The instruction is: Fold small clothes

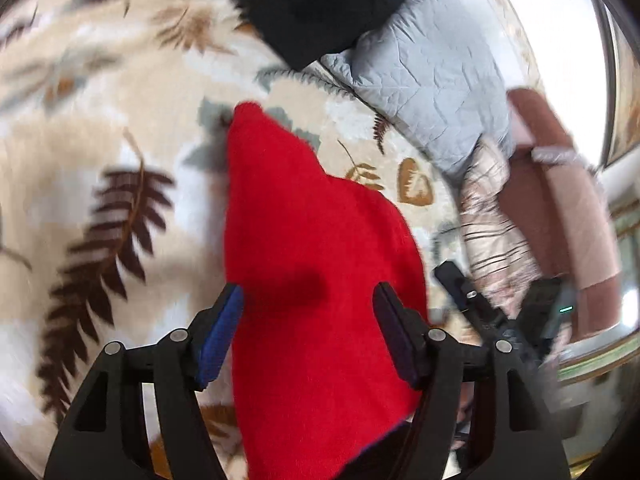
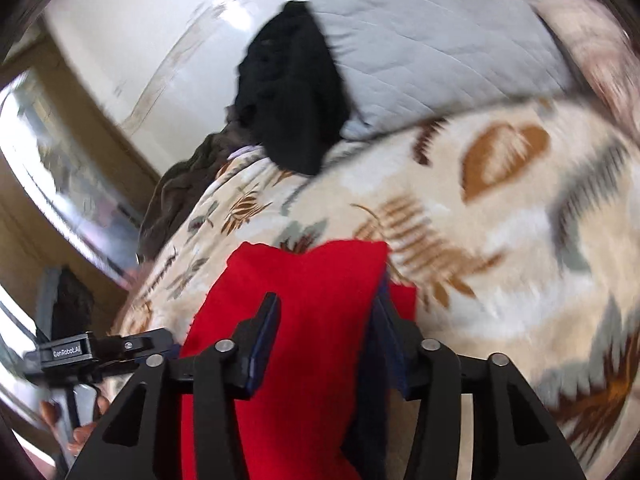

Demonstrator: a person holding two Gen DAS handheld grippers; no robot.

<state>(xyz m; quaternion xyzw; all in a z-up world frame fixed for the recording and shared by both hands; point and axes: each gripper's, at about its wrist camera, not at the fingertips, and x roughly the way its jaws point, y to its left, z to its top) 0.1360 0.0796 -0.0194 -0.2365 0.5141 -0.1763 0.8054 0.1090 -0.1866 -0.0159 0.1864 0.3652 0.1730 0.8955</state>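
A red garment (image 1: 312, 220) lies folded into a long strip on the leaf-patterned blanket (image 1: 100, 120). My left gripper (image 1: 308, 300) is open over its near end; the cloth runs between and under the blue pads without being pinched. In the right wrist view the same red garment (image 2: 312, 280) shows a dark blue layer along its right edge. My right gripper (image 2: 326, 312) is open over it, with the cloth spreading wider than the jaws. Each gripper's body shows at the other view's edge: the right gripper (image 1: 460, 284) and the left gripper (image 2: 80, 352).
A black garment (image 1: 320, 8) (image 2: 292, 100) lies crumpled at the blanket's far end, partly on a grey quilted cover (image 1: 432, 72) (image 2: 420, 48). Pale striped fabric (image 1: 492, 220) and a brown-pink cloth (image 1: 560, 200) lie to the right. A dark brown cloth (image 2: 176, 192) hangs off the bed edge.
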